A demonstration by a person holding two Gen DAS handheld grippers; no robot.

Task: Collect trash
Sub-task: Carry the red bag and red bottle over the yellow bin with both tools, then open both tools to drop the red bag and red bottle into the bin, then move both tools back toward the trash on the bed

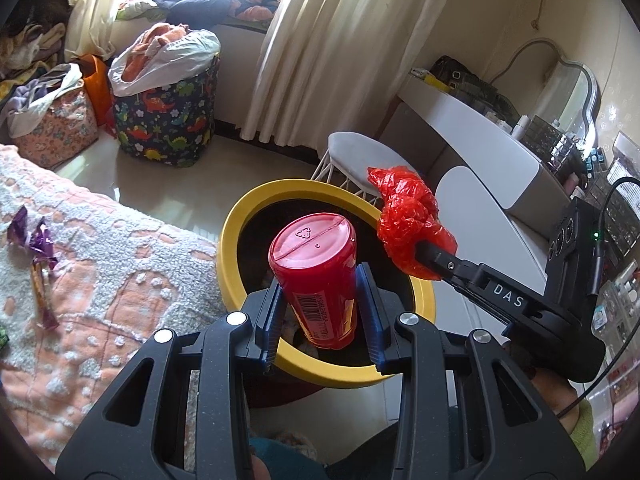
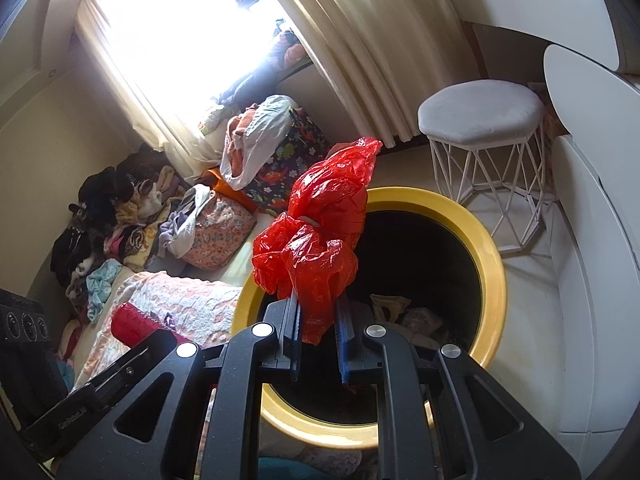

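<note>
My left gripper [image 1: 322,296] is shut on a red plastic bottle [image 1: 316,276] and holds it bottom-forward over the yellow-rimmed trash bin [image 1: 230,240]. My right gripper [image 2: 318,320] is shut on a crumpled red plastic bag [image 2: 320,236] and holds it over the same bin's rim [image 2: 494,268]. The bag also shows in the left wrist view [image 1: 408,220], above the bin's right edge. The bottle shows in the right wrist view [image 2: 136,326] at lower left. Paper scraps [image 2: 404,316] lie inside the bin. Purple wrappers [image 1: 38,248] lie on the bed.
A pink and white blanket [image 1: 100,260] covers the bed left of the bin. A white wire stool [image 2: 484,120] stands behind the bin, a white dressing table [image 1: 480,148] to the right. Laundry baskets [image 1: 168,120] and clothes piles sit near the curtains [image 1: 320,40].
</note>
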